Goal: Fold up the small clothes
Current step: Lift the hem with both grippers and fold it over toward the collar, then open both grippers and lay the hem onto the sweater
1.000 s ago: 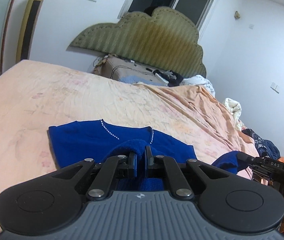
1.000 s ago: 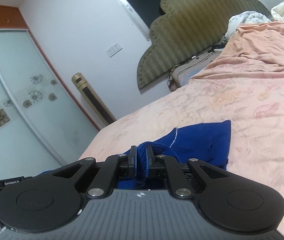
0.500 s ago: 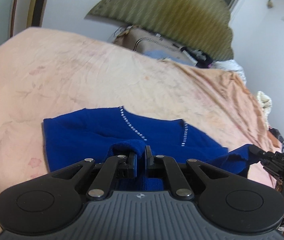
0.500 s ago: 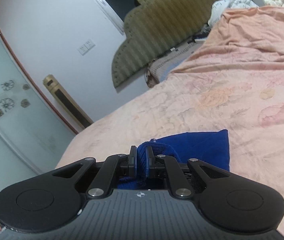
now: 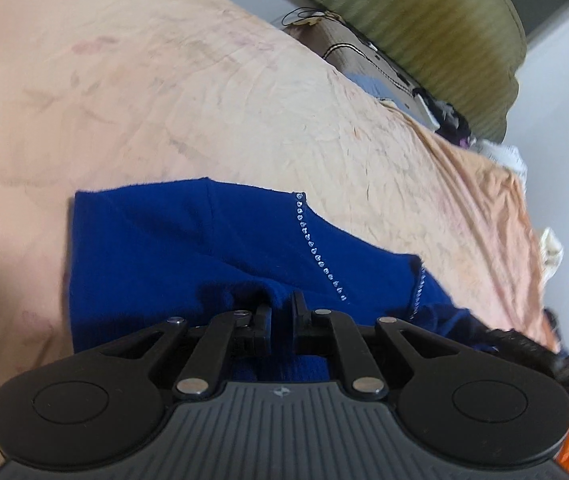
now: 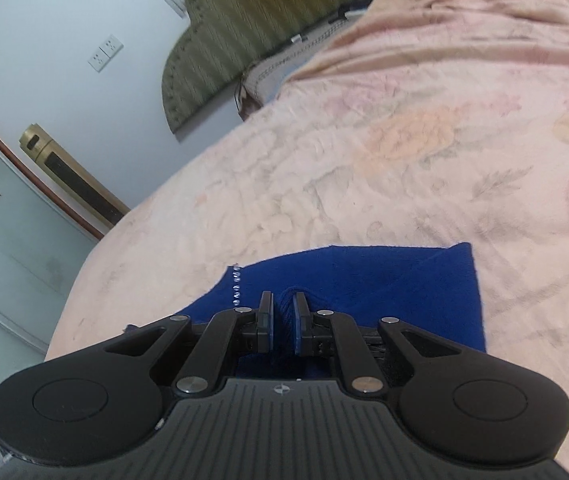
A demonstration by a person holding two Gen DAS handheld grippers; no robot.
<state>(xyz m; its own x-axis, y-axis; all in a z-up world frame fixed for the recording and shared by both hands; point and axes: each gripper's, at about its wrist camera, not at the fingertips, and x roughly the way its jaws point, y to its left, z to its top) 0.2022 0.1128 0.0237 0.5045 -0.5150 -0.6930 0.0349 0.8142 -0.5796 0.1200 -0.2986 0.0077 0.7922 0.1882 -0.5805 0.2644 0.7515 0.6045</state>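
A small royal-blue knit top (image 5: 172,248) with a line of rhinestones along its neckline lies on the pink floral bedsheet (image 5: 164,100). My left gripper (image 5: 280,312) is shut on a bunched fold of the blue top near its lower edge. My right gripper (image 6: 283,312) is shut on another fold of the same blue top (image 6: 384,280), which lies flat ahead of it. The other gripper's black body (image 5: 524,344) shows at the right edge of the left wrist view.
A green padded headboard (image 5: 424,12) and pillows stand at the far end of the bed. A pile of clothes (image 5: 552,248) lies at the bed's right side. A gold floor-standing unit (image 6: 72,176) and a glass wardrobe door (image 6: 0,240) stand by the wall.
Both grippers have tilted down and moved forward over the bed, carrying the held folds of the blue top toward its neckline. Both stay shut on the cloth.
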